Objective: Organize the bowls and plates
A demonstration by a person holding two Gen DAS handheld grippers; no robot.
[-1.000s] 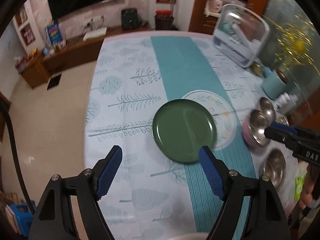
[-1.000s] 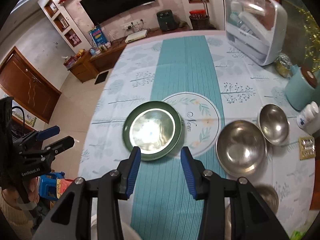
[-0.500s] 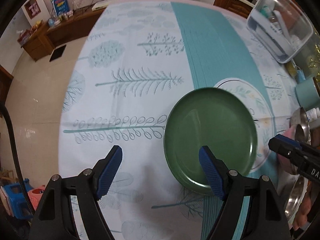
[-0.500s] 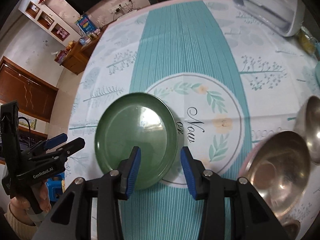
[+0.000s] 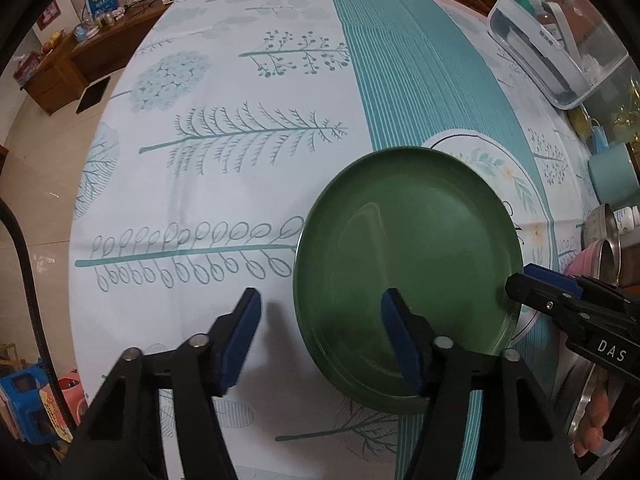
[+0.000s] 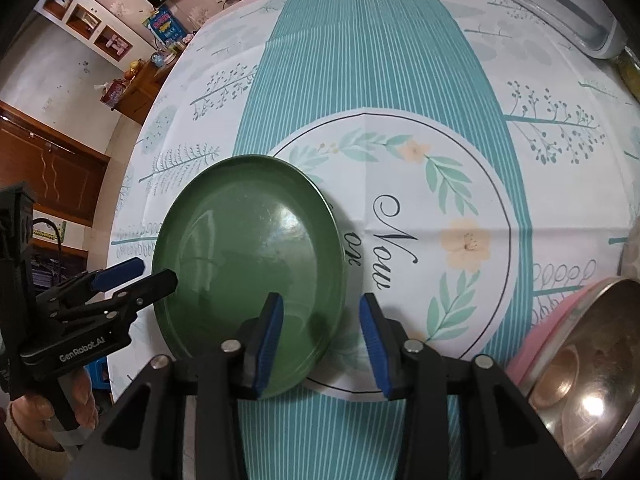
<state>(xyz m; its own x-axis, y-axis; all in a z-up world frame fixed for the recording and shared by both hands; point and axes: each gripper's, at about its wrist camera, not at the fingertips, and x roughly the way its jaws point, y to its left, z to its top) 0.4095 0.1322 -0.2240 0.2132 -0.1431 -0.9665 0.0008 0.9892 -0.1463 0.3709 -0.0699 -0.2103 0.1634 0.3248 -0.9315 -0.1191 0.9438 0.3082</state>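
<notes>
Centrally, a round, glossy green plate [image 5: 408, 276] with a shallow raised rim lies flat on the surface [image 5: 224, 92], whose smooth printed cloth bears teal stripes and tree motifs. The left claw [image 5: 320, 332], jaws just closing yet still spread, straddles the plate's left rim: one blue ribbed pad over the plate, the other over cloth. The right claw [image 6: 320, 322], likewise narrowing but spread, straddles the opposite rim. A polished steel bowl [image 6: 580, 360] with a pink outer wall stands near the surface's right edge.
</notes>
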